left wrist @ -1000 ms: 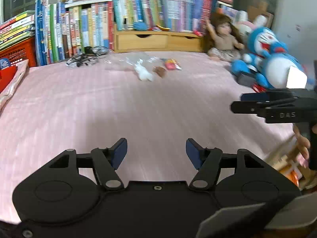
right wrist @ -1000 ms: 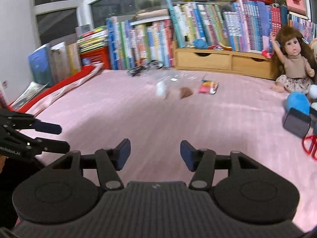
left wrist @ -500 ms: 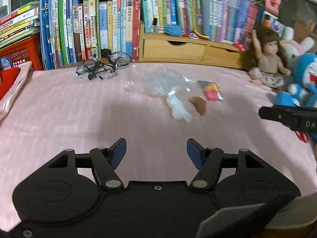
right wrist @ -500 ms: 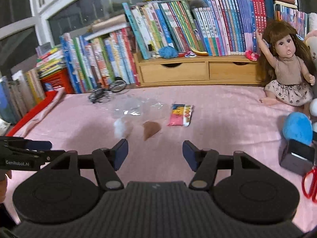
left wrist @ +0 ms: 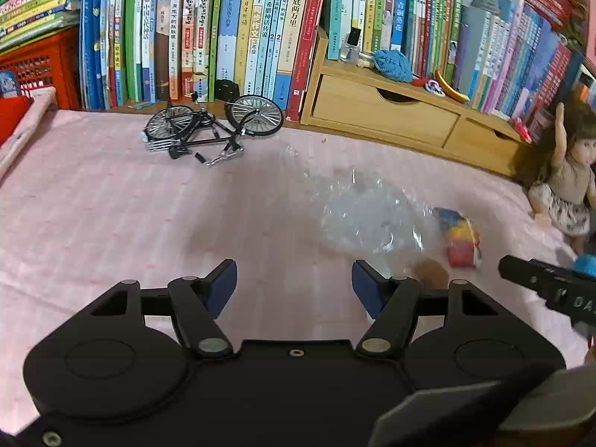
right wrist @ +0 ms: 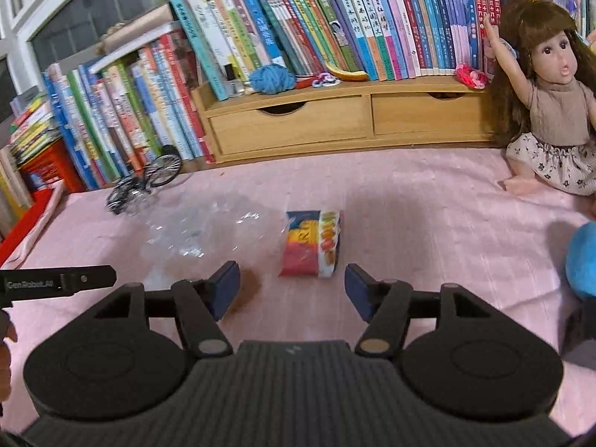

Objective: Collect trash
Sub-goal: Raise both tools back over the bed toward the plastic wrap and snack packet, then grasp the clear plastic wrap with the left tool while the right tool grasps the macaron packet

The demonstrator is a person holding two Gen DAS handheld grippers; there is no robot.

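Observation:
A crumpled clear plastic bag lies on the pink cloth, just ahead and right of my open left gripper. A colourful snack wrapper and a brown scrap lie to its right. In the right wrist view the wrapper sits just ahead of my open right gripper, slightly right of centre. The brown scrap is half hidden behind the left finger, and the clear bag lies to the left. Nothing is between either pair of fingers.
A toy bicycle lies near the row of books. A wooden drawer unit stands at the back, a doll sits at the right, and a blue plush is at the right edge. A red basket stands at the left.
Both grippers have moved forward over the pink cloth toward the trash. The bag, wrapper and scrap now lie close in front of the fingers. Both stay open.

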